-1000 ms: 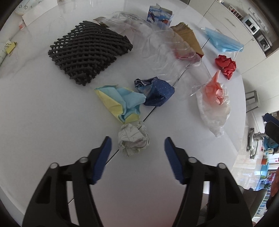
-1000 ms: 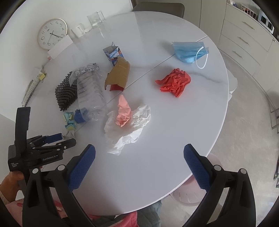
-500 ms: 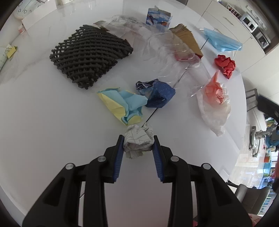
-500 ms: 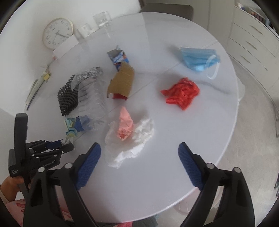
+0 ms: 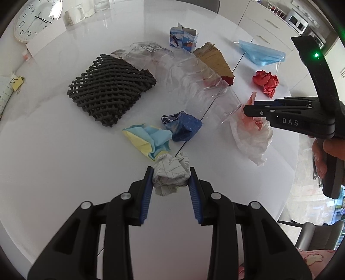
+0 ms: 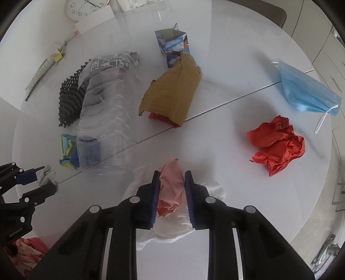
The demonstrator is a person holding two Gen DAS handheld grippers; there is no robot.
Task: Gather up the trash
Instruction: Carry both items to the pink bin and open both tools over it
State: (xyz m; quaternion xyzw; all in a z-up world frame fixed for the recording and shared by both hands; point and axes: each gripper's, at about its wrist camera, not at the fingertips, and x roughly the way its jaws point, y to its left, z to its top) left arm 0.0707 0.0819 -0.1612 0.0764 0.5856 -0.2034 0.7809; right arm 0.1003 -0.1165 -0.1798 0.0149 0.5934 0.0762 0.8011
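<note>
My left gripper [image 5: 170, 172] is shut on a crumpled grey-white paper ball [image 5: 170, 175], held just above the white table [image 5: 54, 150]. It also shows in the right wrist view, low at the left edge, as the left gripper [image 6: 44, 177] with the ball [image 6: 48, 175]. My right gripper [image 6: 172, 175] points down over a pink paper wad [image 6: 172, 187] that lies on a white plastic bag [image 6: 213, 189]. Its jaws are closing, and the pads touch both sides of the wad. From the left wrist view, the right gripper [image 5: 248, 109] reaches in from the right.
Spread over the table are a red crumpled paper [image 6: 278, 144], a blue face mask [image 6: 306, 92], brown cardboard [image 6: 172, 94], a crushed clear bottle [image 6: 103, 107], a black mesh pad [image 5: 107, 90], blue-yellow paper [image 5: 148, 137], a dark blue wrapper [image 5: 183, 127] and a small carton [image 6: 172, 43]. A clock [image 5: 32, 19] leans at the back.
The left jaws went from wide apart to clamped on the paper ball, then rose a little. The right gripper came down over the pink wad and its wide jaws narrowed onto it.
</note>
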